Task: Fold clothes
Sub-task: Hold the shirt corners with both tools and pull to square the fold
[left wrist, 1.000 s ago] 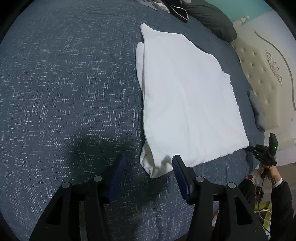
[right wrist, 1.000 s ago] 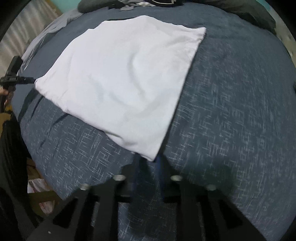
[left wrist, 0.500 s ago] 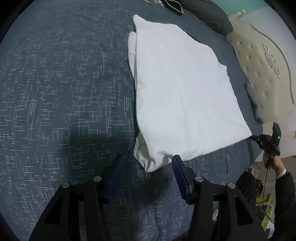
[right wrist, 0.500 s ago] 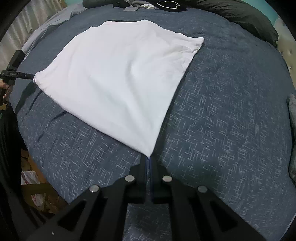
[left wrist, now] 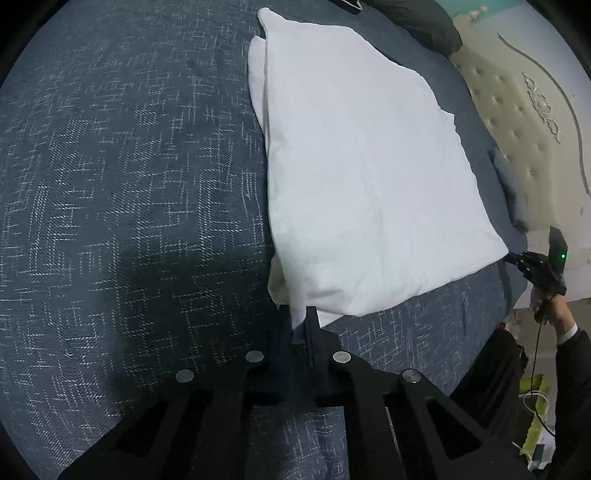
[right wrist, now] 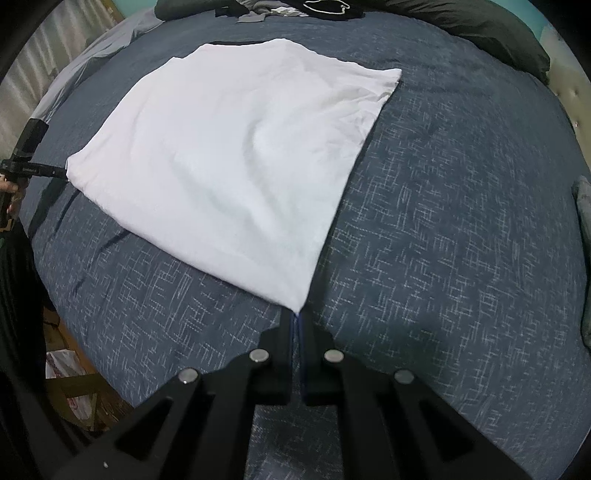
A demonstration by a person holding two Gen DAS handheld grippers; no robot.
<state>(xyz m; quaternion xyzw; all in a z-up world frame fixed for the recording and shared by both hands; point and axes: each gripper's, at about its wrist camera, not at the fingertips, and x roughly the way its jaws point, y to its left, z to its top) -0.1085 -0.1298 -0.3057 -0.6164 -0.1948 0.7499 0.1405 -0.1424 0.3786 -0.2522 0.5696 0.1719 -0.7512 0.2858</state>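
Your left claw (left wrist: 299, 317) is clenched on the near corner of the white garment (left wrist: 362, 177), with a pinch of bunched cloth showing between its dark fingers (left wrist: 314, 321). Your right claw (right wrist: 297, 317) is clamped tight on the other near corner of the same garment (right wrist: 236, 155), its two pads pressed together with only the tip of the fabric caught at their ends. From the left wrist view you can see that right claw (left wrist: 517, 258) off at the far corner, held in your hand (left wrist: 546, 306) with a dark sleeve (left wrist: 576, 369) behind it. The garment lies spread flat on the bed (right wrist: 461, 221), on a dark blue cover with a pale crosshatch pattern, its near edge stretched between your two claws. Beyond it, at the far side of the bed, sit a dark pillow (right wrist: 491, 33) and a small heap of other clothes (right wrist: 280, 9). A cream tufted headboard (left wrist: 528, 122) stands past the bed's edge.
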